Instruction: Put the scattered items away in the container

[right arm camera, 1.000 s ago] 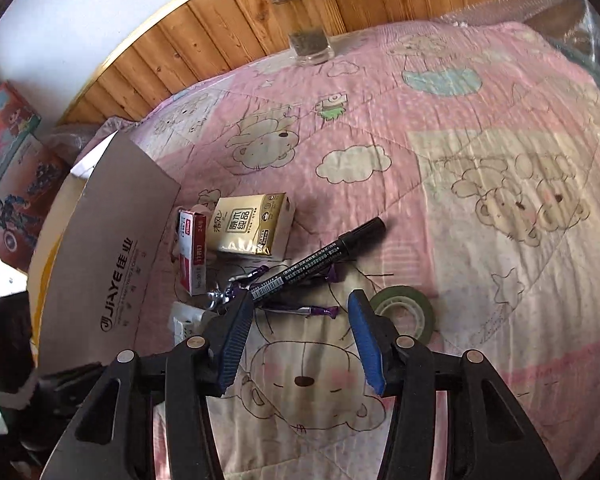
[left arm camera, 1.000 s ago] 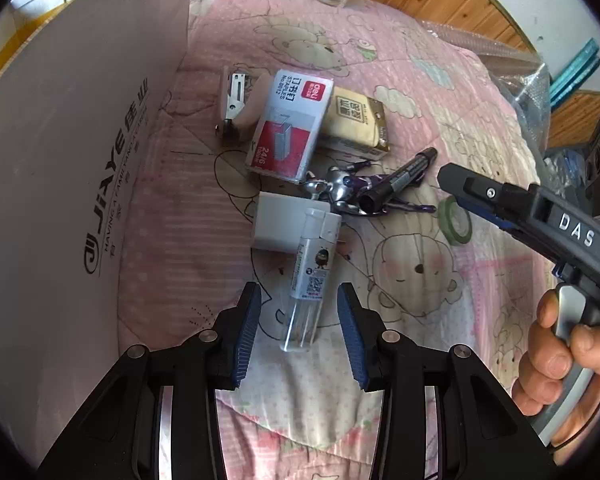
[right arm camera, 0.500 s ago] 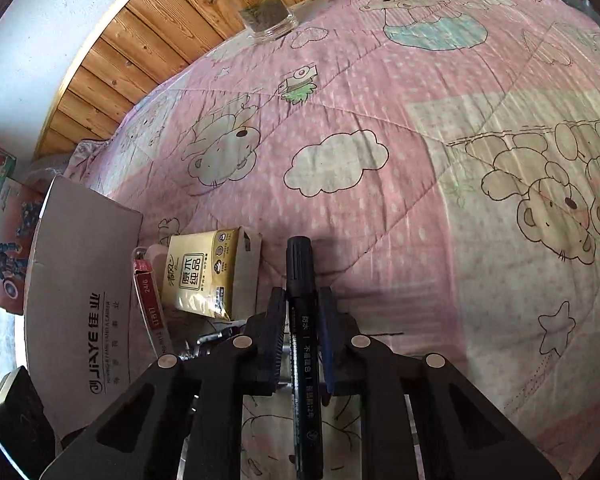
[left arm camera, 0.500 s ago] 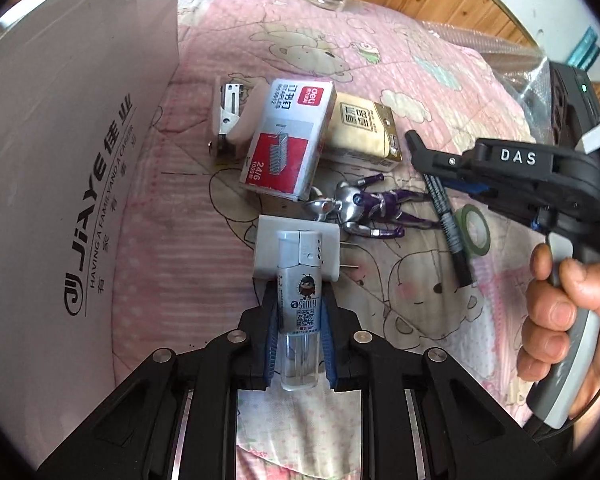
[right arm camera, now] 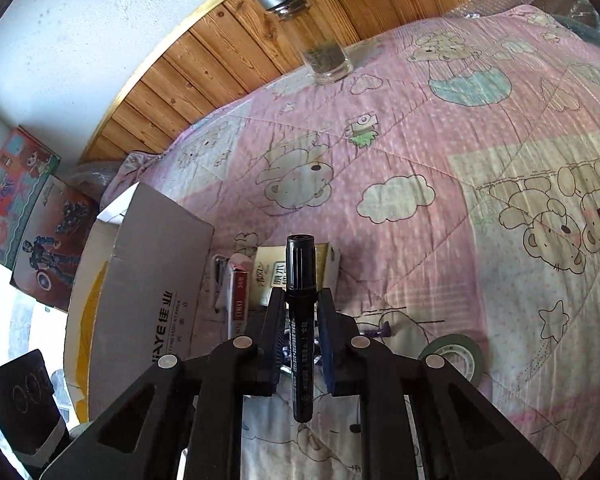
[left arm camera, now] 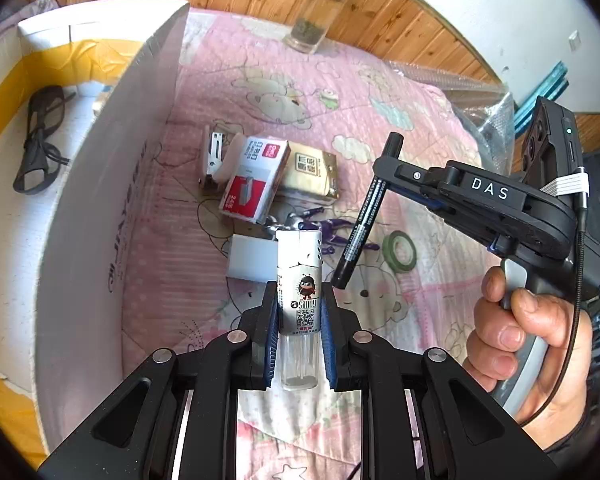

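Left gripper (left arm camera: 299,328) clamps lighter (left arm camera: 299,288), right gripper (right arm camera: 302,330) clamps marker (right arm camera: 300,312); carry both clear over box (left arm camera: 112,184) wall, release only once inside.

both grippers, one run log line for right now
left gripper: shut on lighter | right gripper: shut on marker | box: open, to the left | both items off quilt

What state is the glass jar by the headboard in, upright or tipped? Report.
Upright. The glass jar stands on its base on the quilt, metal lid on top, dark contents settled at the bottom.
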### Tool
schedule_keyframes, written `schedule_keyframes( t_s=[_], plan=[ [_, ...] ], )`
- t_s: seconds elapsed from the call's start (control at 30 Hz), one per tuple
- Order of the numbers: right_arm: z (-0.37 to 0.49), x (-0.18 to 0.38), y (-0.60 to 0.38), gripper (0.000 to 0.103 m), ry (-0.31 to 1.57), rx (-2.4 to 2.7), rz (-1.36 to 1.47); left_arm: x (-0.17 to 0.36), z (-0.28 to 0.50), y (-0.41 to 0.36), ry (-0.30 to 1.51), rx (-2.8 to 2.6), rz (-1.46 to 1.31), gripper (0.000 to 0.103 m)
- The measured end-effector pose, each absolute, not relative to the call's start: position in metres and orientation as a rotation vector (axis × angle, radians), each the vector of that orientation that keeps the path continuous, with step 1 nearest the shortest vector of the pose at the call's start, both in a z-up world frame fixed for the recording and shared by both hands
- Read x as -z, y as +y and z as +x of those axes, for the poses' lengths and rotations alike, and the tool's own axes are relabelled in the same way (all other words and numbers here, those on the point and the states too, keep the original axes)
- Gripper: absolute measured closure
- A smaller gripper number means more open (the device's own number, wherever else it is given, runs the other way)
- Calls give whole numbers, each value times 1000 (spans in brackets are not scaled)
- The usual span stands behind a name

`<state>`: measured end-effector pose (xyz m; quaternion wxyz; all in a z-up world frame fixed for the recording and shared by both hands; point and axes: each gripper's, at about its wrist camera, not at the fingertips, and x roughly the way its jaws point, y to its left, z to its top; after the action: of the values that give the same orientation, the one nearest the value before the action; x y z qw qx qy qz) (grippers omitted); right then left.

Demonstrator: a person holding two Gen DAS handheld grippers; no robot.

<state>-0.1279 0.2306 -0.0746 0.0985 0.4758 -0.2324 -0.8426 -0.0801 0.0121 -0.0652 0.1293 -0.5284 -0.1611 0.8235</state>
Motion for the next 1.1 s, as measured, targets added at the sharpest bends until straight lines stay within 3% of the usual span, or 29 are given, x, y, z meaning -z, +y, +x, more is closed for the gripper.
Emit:
schedule_keyframes(
  t_s=[0.53, 1.1],
  plan=[
    [-93, 16, 179, 86, -405, 2571, 1114, 8, -65, -26, -555, -2494, -1367, 84],
    [-71, -12, 155, 86, -261, 2596, 982, 0, -54, -47, -579, -2563, -1328, 84]
  ],
)
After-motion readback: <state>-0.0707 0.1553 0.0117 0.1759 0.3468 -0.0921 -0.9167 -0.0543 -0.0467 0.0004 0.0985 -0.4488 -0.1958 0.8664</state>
